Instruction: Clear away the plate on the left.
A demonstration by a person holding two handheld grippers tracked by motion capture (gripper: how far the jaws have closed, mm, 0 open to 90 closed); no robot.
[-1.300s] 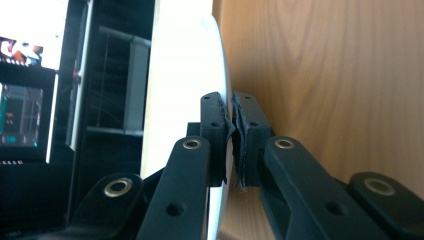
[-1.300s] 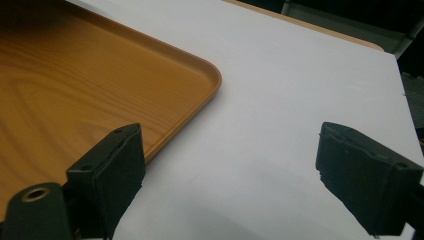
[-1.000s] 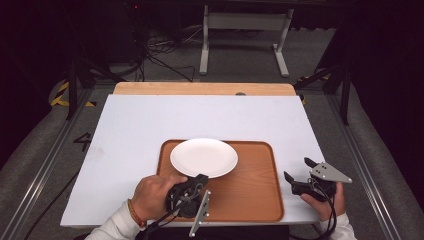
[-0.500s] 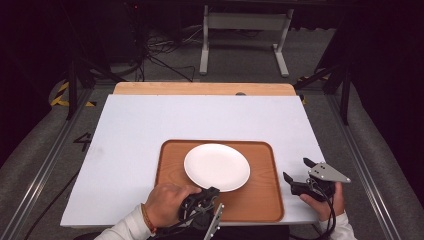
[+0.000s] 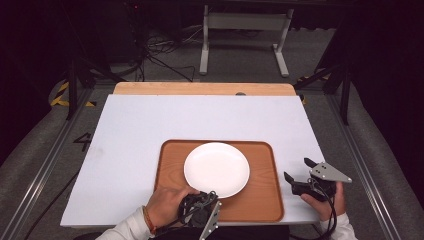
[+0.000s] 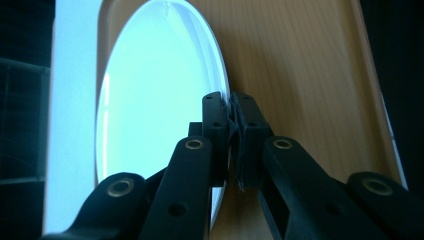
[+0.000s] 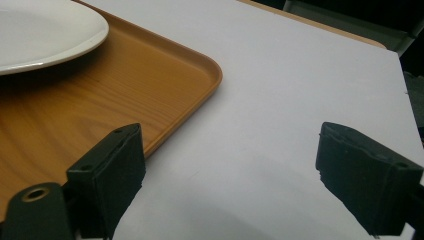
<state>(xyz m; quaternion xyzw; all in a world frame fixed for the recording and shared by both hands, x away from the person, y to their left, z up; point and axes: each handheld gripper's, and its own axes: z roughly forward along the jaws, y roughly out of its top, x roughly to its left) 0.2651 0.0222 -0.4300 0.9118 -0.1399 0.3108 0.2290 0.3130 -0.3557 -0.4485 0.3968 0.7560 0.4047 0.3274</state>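
I count one desk (image 5: 150, 130), white-topped with a bare wooden strip along its far edge, standing over a grey floor (image 5: 240, 60) strewn with cables. On the desk's near half sits one brown wooden tray (image 5: 260, 200), its near edge close to the desk's near edge. One white plate (image 5: 216, 169) rests on the tray, roughly central and slightly toward the near side. I see two hand-held grippers. The left hand-held gripper (image 5: 207, 196) is held at the tray's near edge by the left hand (image 5: 165, 205); in the left gripper view its jaws are clamped together on the plate's near rim, one jaw above the rim and one beneath it against the tray. The right hand-held gripper (image 5: 298, 175) is held by the right hand (image 5: 325, 202) just beyond the tray's right side, near the desk's right near corner; in the right gripper view its jaws stand wide apart over bare white desk surface, gripping nothing, beside the tray's rounded corner.
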